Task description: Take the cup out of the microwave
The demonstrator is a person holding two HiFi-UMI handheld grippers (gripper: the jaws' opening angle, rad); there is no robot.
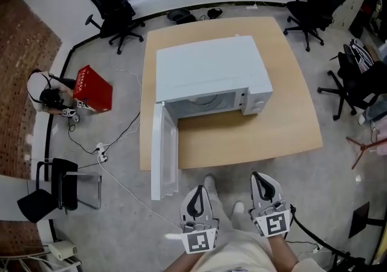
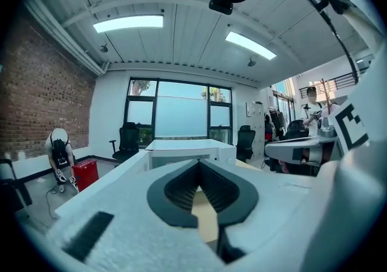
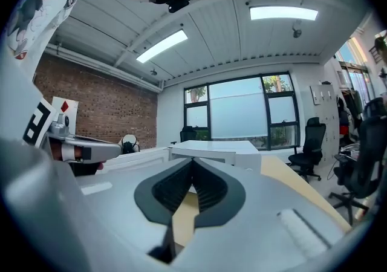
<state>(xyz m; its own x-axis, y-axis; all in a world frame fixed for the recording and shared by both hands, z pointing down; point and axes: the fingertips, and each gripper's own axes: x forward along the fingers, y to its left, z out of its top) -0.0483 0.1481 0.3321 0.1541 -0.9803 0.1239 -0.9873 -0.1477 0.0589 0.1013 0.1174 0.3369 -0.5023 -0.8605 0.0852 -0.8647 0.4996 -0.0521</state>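
A white microwave (image 1: 208, 71) stands on a light wooden table (image 1: 290, 113), its door (image 1: 163, 150) swung open toward me on the left. Its cavity (image 1: 205, 104) shows only a pale interior, and no cup is visible in any view. My left gripper (image 1: 196, 195) and right gripper (image 1: 261, 181) hang side by side in front of the table's near edge, short of the microwave. Both are shut with nothing between the fingers. The left gripper view shows its shut gripper (image 2: 198, 165) pointing at the microwave (image 2: 187, 150). In the right gripper view, that shut gripper (image 3: 192, 165) also faces the microwave (image 3: 211, 150).
Black office chairs (image 1: 118, 8) (image 1: 314, 2) stand beyond the table, and another (image 1: 357, 86) is at the right. On the floor at the left are a red crate (image 1: 94, 88), a crouching person (image 1: 45, 92) and a white cable (image 1: 115, 144). A black folding chair (image 1: 57, 189) stands at lower left.
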